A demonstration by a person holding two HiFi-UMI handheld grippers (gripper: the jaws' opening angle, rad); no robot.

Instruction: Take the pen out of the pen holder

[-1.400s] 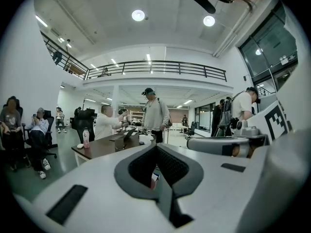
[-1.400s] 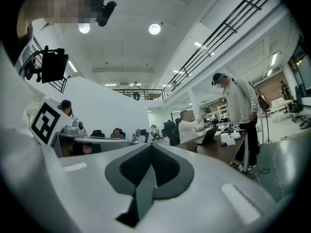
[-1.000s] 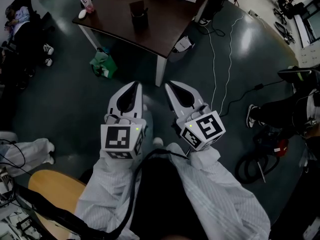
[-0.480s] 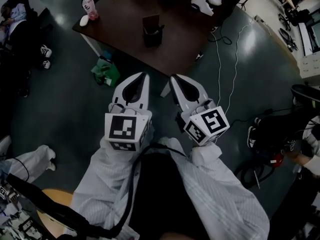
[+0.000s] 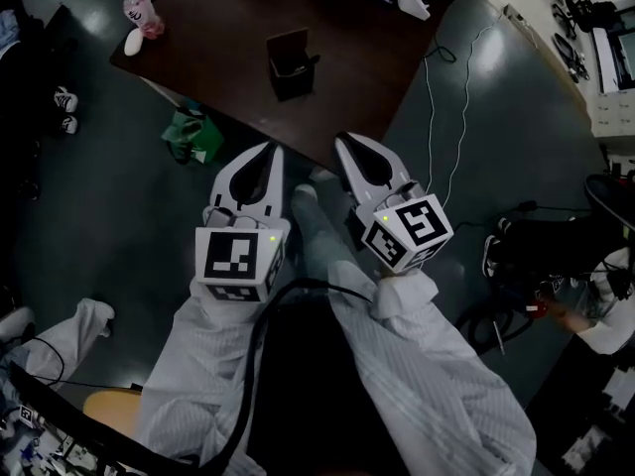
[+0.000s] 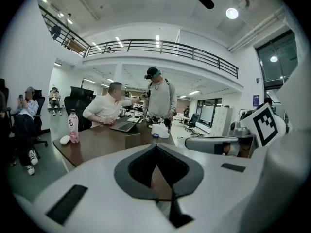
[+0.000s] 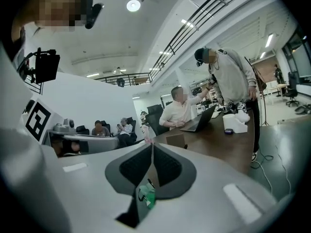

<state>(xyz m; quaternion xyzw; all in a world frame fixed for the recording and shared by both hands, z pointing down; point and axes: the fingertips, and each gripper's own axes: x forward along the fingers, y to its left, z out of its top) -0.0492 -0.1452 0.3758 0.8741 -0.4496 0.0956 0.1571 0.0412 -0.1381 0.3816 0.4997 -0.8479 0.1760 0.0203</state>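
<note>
Nearer the surface (image 5: 213, 33) than a second ago: left gripper (image 5: 275, 150) and right gripper (image 5: 342, 143), both pressed together, empty. Pen holder (image 5: 290, 64) upright ahead, roughly midway between them; pen inside indistinct.

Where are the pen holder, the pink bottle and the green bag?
pen holder (image 5: 291, 73), head view, its side wall.
pink bottle (image 5: 140, 12), head view, its label.
green bag (image 5: 189, 135), head view, its middle.
</note>
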